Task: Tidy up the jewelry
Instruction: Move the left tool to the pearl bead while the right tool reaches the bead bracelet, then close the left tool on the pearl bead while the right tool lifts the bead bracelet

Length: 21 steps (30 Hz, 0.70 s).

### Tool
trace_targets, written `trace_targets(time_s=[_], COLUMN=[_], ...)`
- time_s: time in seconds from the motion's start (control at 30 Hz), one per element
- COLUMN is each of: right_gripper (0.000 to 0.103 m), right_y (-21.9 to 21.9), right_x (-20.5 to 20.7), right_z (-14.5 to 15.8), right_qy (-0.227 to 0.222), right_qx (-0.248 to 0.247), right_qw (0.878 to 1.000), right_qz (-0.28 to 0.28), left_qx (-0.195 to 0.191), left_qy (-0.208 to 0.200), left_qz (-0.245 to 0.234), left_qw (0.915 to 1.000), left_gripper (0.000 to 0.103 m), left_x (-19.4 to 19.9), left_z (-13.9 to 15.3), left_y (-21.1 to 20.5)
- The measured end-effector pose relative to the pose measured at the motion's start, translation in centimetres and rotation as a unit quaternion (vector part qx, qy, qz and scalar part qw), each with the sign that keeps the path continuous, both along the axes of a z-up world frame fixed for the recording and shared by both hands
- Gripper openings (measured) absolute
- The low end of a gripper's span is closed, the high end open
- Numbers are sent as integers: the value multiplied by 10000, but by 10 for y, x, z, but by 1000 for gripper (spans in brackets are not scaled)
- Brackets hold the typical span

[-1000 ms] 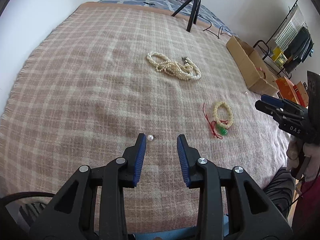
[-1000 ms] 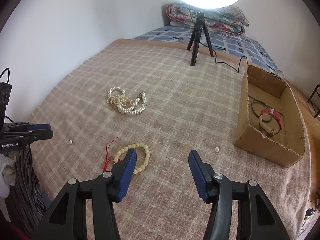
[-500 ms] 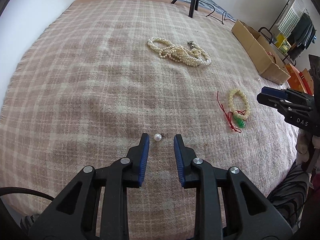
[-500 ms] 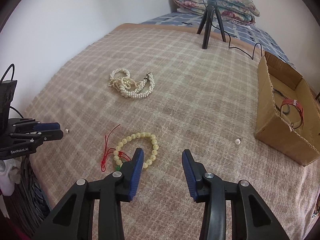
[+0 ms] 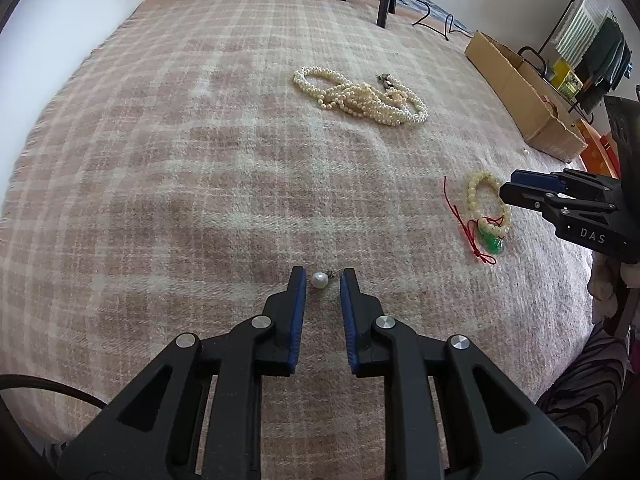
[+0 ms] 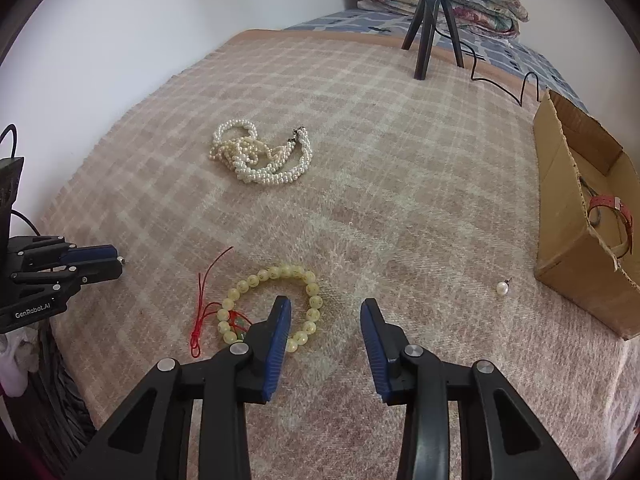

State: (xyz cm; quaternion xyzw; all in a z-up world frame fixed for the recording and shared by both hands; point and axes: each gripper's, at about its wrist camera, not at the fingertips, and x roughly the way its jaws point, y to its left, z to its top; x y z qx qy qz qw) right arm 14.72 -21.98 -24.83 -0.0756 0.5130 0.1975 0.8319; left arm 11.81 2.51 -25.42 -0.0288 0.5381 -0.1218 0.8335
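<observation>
Now closing left gripper jaws around small white pearl earring, not yet touching; narrowing open right gripper jaws over yellow beaded bracelet

White walls surround the plaid-blanketed bed.

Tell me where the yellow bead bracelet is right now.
In the right wrist view the yellow bead bracelet lies on the plaid blanket, partly under the right gripper's left finger, nearer the camera than the pearl necklace.

Pearl earring, bead bracelet, pearl necklace
</observation>
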Motion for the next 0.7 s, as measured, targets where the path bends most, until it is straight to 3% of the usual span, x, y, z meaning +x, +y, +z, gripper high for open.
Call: trace_targets(time_s=[0.43, 0.53, 0.63, 0.7], right_gripper=[33, 25, 8, 5], right_y=[5, 7, 10, 12], right_x=[5, 5, 4, 2], right_z=[-10, -11, -11, -10], right_qy=[61, 76, 105, 73], right_qx=[-147, -165, -105, -115], right_qw=[9999, 9998, 9998, 9998], right_qz=[7, 57, 102, 108], left_qx=[146, 139, 100, 72], left_qy=[-71, -89, -102, -106], left_qz=[-85, -69, -19, 19], left_qw=[9998, 9998, 9999, 9999], left_gripper=[8, 8, 8, 8], left_x=[1, 1, 0, 0], left_z=[-7, -7, -5, -4], left_y=[-9, -9, -7, -5])
